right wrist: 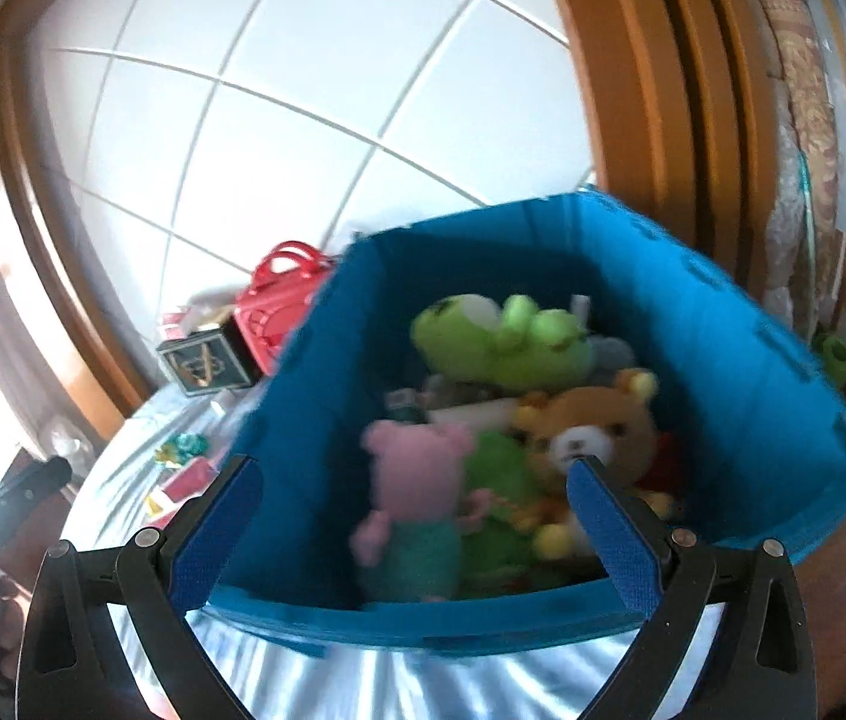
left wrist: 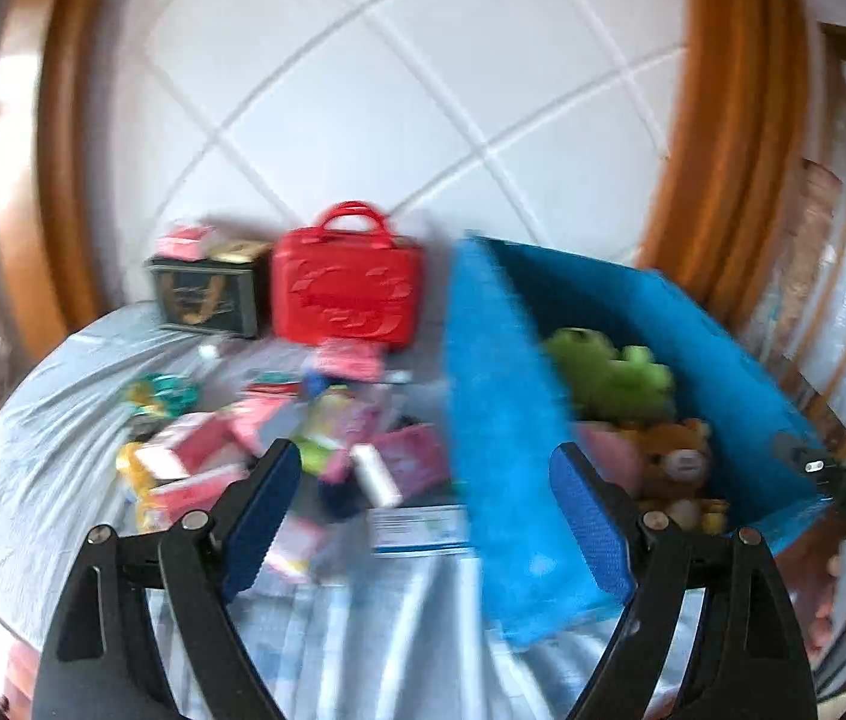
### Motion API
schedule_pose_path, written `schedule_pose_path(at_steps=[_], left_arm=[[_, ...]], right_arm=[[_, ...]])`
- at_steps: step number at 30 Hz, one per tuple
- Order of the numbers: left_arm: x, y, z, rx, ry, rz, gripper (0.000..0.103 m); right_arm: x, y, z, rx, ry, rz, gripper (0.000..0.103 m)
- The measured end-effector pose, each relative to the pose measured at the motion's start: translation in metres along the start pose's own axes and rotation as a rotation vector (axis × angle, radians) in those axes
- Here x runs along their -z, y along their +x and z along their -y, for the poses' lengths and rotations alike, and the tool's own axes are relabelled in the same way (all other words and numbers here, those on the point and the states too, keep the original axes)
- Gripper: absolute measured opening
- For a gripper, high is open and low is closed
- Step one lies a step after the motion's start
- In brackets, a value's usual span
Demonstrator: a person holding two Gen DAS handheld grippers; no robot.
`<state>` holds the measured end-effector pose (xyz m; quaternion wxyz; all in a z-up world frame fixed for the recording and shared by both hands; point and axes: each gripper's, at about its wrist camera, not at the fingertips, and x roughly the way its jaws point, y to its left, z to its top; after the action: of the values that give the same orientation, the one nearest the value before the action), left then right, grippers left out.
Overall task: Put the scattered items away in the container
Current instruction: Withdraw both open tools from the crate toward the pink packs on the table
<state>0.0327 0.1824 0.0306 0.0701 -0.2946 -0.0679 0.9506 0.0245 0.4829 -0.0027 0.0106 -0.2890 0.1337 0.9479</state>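
A blue fabric bin [right wrist: 741, 360] stands on the bed; it also shows at the right of the left wrist view [left wrist: 501, 408]. Inside lie a green frog plush [right wrist: 501, 342], a brown bear plush [right wrist: 591, 432] and a pink pig plush [right wrist: 417, 480], which looks blurred and mid-air over the bin. My right gripper [right wrist: 417, 528] is open and empty above the bin's near wall. My left gripper [left wrist: 423, 504] is open and empty, facing a heap of scattered small boxes and packets [left wrist: 279, 444] left of the bin.
A red handbag [left wrist: 345, 294] and a dark box [left wrist: 207, 294] stand at the back by the white padded headboard [left wrist: 393, 90]. The bed has a light blue sheet [left wrist: 51, 450]. Wooden frames flank both sides. The other hand's gripper shows at the left wrist view's right edge [left wrist: 843, 486].
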Motion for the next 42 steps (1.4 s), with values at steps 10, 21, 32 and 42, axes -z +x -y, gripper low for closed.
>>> schedule_pose_path(at_steps=[10,21,32,42], left_arm=[[0.023,0.020,-0.183,-0.155,0.019,-0.105,0.085],[0.077,0.090,-0.232,-0.072,0.038,-0.307,0.085],[0.121,0.153,-0.249,-0.174,-0.009,-0.433,0.085],[0.103,0.190,-0.243,-0.201,0.055,-0.405,0.085]], right_arm=[[0.039,0.028,-0.177,-0.004,-0.051,0.044,0.103],[0.105,0.060,-0.244,0.009,-0.125,-0.062,0.103],[0.169,0.192,-0.226,-0.087,-0.097,-0.400,0.103],[0.162,0.251,-0.214,-0.162,-0.164,-0.466,0.103]])
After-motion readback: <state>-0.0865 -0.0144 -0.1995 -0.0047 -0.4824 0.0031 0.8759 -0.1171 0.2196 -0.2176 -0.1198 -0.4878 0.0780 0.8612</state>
